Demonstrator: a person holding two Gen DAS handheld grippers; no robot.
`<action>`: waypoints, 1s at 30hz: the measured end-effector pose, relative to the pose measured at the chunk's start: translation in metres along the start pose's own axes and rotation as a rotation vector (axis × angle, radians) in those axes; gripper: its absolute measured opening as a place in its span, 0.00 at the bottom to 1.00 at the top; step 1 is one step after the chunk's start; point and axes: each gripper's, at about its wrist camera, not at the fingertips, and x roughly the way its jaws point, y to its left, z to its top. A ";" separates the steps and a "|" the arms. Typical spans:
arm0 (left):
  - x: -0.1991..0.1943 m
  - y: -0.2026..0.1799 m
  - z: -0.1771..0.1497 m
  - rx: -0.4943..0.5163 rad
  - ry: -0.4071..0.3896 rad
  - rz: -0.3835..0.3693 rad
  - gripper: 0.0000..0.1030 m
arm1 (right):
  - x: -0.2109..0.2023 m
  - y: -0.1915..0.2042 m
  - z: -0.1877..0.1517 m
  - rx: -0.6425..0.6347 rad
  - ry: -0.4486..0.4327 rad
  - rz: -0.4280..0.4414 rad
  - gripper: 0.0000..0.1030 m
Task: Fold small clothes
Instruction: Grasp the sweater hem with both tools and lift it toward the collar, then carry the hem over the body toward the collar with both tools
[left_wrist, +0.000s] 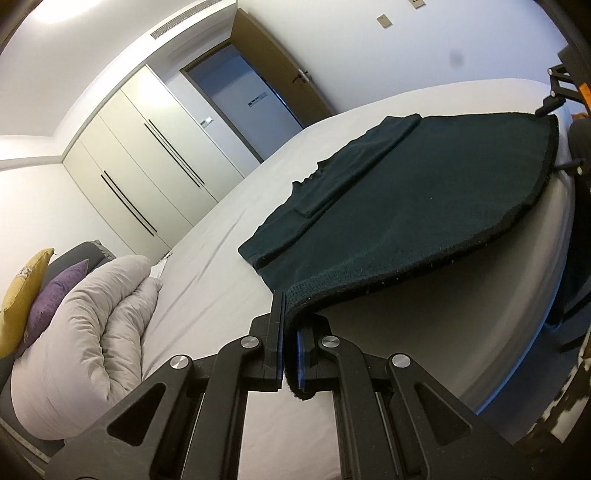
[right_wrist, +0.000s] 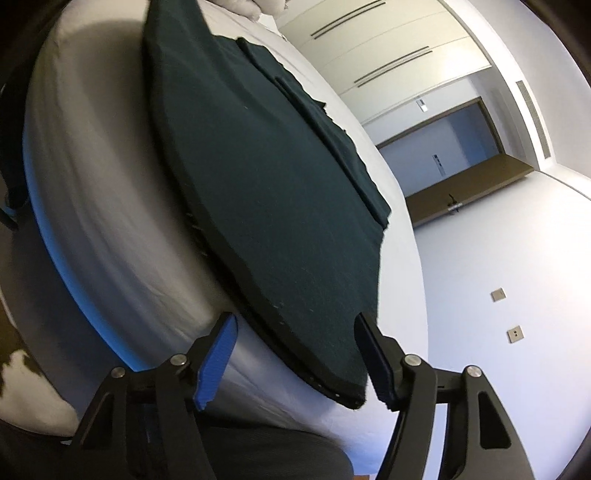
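A dark green garment (left_wrist: 388, 199) lies spread on the white bed (left_wrist: 221, 236), its near hem lifted off the sheet. The left gripper (left_wrist: 290, 332) is clamped tight on the hem's left corner. The right gripper (right_wrist: 295, 354) stands partly open around the right corner, pads not pressing it.

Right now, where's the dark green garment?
The dark green garment lies on the bed, near hem lifted: one corner pinched by the left gripper, the other between the right gripper's open jaws.
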 end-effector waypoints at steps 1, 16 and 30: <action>0.001 0.001 -0.001 -0.003 0.002 -0.001 0.04 | 0.001 0.000 0.000 -0.003 0.005 -0.006 0.61; 0.005 0.000 -0.012 -0.032 0.019 -0.002 0.04 | 0.003 -0.008 -0.004 0.018 0.046 -0.054 0.04; 0.013 0.033 0.012 -0.168 -0.006 0.031 0.04 | 0.004 -0.066 0.037 0.190 -0.069 -0.169 0.04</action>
